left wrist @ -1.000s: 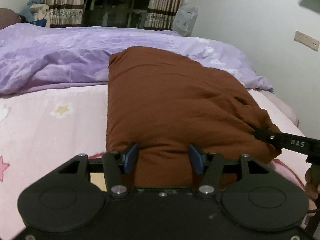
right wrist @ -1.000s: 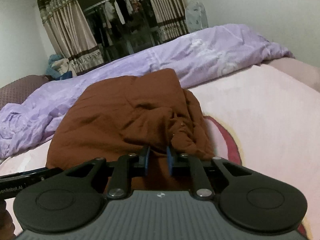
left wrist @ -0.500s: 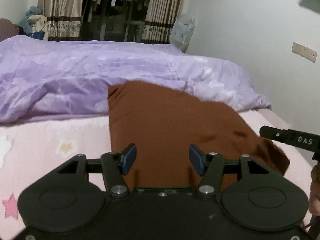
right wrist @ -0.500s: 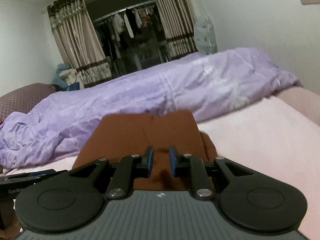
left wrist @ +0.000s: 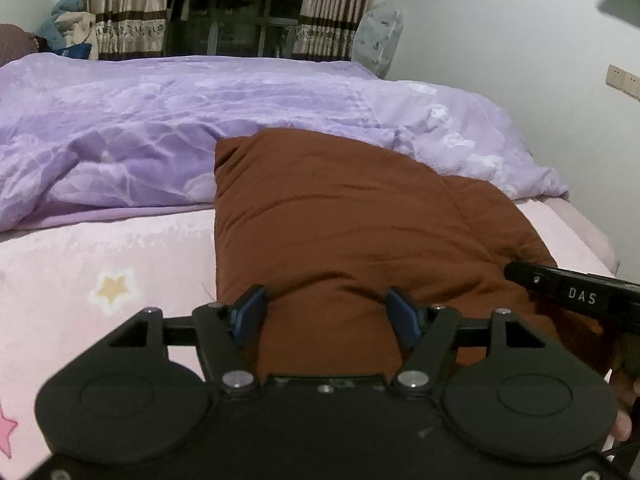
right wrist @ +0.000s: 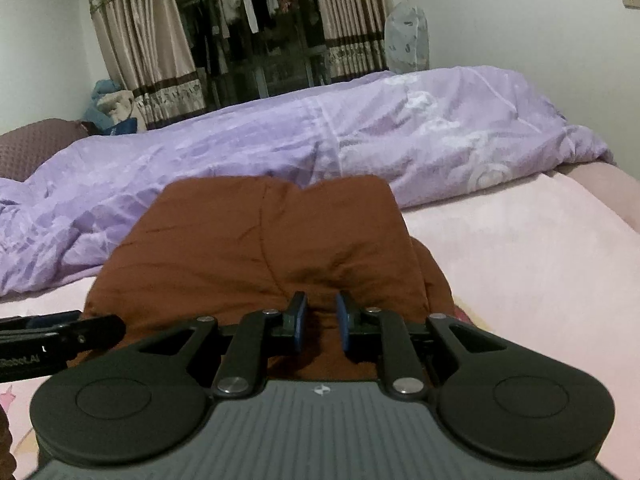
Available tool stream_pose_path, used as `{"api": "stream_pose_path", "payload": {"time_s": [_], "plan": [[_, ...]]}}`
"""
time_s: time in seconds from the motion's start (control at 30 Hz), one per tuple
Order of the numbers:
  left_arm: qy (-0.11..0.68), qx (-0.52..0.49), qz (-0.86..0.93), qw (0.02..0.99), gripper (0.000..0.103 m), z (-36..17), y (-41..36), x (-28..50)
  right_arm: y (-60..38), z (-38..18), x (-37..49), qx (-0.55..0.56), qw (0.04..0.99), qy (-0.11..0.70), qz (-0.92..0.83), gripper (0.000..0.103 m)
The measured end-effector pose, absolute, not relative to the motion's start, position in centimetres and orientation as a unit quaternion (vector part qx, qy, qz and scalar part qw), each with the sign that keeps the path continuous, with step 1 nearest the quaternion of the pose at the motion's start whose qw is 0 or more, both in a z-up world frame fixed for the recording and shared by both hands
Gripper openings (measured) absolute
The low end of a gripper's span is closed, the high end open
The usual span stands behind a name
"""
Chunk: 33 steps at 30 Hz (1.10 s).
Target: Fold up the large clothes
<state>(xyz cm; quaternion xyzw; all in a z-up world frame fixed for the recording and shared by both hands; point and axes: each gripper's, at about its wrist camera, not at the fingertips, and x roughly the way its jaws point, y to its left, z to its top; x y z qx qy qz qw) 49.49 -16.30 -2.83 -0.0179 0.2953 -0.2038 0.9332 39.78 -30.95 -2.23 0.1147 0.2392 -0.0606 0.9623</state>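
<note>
A brown garment lies folded into a thick oblong on the pink bed sheet, its far end against a purple duvet. My left gripper is at the garment's near edge, its jaws opening, with brown cloth lying between the blue pads and no visible squeeze. My right gripper is at the near right corner, its jaws narrow and closing, with a fold of the cloth filling the small gap. Each gripper shows at the edge of the other's view: right gripper, left gripper.
The purple duvet is heaped across the back of the bed. A white wall runs close along the right side. Curtains, hanging clothes and a covered fan stand behind the bed. A hand shows at the right edge.
Both grippers have drawn back toward the near edge, so the garment looks farther off. The bunched right side now lies smoother. The left jaws stand wider than before.
</note>
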Motion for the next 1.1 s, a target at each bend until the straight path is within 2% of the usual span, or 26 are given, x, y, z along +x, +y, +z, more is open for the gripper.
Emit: {"api": "stream_pose_path", "payload": {"time_s": [0.33,0.6,0.93,1.1], "plan": [[0.297,-0.029,-0.198,0.934,0.071,-2.0,-15.4,48.9,-31.1,-1.9,38.9,0.117,0.964,0.232,-0.056,0.021],[0.250,-0.038,-0.221,0.942,0.069,0.5,-13.1,42.2,-30.7,0.8,32.6,0.104,0.977,0.184,-0.042,0.023],[0.296,-0.038,-0.242,0.923,0.068,-2.7,-14.4,41.3,-32.0,-1.5,32.3,0.118,0.967,0.219,-0.062,0.023],[0.304,-0.041,-0.237,0.922,0.073,-4.3,-14.4,42.0,-32.4,-3.0,32.6,0.132,0.963,0.228,-0.059,0.020]]}}
